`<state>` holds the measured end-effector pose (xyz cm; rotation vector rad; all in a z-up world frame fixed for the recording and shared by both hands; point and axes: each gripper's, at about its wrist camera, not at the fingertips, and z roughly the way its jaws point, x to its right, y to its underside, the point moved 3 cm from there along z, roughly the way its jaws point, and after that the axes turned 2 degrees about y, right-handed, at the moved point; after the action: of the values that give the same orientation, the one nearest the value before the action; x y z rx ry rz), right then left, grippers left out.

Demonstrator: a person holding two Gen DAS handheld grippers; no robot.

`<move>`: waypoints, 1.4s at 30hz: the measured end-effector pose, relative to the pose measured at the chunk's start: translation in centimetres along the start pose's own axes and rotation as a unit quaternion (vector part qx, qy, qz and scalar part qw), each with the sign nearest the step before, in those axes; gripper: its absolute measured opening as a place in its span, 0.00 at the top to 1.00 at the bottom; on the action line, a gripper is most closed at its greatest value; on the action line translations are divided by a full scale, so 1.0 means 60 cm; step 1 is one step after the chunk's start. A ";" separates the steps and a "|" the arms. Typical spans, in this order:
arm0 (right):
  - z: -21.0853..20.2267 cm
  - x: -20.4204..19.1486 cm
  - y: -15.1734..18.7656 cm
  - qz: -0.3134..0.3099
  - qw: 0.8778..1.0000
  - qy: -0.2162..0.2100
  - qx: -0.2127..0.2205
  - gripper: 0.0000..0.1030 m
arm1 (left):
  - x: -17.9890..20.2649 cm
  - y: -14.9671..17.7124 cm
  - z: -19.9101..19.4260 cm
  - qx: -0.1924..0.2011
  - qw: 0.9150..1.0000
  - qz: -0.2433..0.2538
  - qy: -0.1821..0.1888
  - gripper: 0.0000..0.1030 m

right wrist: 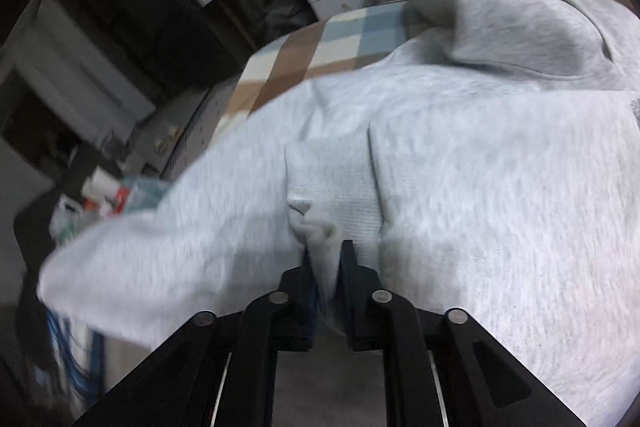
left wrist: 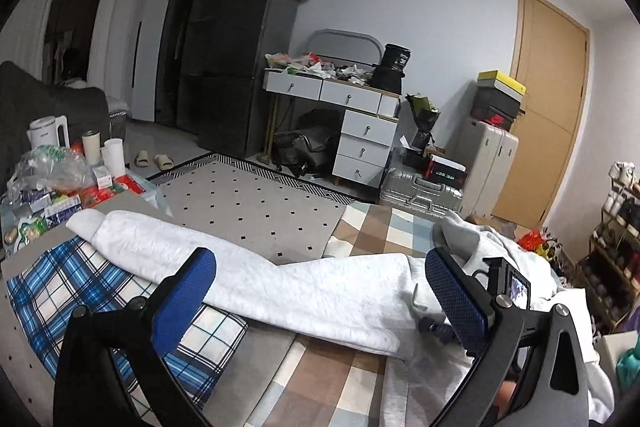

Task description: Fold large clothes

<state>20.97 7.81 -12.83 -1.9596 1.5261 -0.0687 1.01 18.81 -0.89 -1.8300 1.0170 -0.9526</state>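
A large light grey sweatshirt [left wrist: 328,291] lies across the checked tabletop, with one long sleeve [left wrist: 160,239] stretched out to the left. My left gripper [left wrist: 320,259] hovers over it, open wide, with nothing between its blue pads. In the right wrist view, my right gripper [right wrist: 326,253] points down at the grey sweatshirt [right wrist: 480,187]. Its jaws stand narrow, and a ribbed cuff [right wrist: 320,227] of the garment is pinched between them. The hood [right wrist: 520,19] lies bunched at the far side. The right gripper's black body with a small screen [left wrist: 514,285] shows behind my left gripper's right finger.
A folded blue plaid cloth [left wrist: 80,291] lies under the sleeve at the left. Packets, cups and a white kettle [left wrist: 48,135] crowd the table's left end. Beyond are a dotted rug [left wrist: 256,211], a white drawer desk [left wrist: 360,139], suitcases [left wrist: 424,191] and a shoe rack [left wrist: 616,239].
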 end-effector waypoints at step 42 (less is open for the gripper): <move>-0.178 0.511 -0.041 0.003 0.940 0.340 -0.031 0.70 | 0.081 0.051 -0.007 -0.039 0.992 0.117 0.003 0.01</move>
<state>28.56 -23.87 -13.42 -2.0945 1.9680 -0.7756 1.67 13.30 -2.43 -1.7245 1.2584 -0.7865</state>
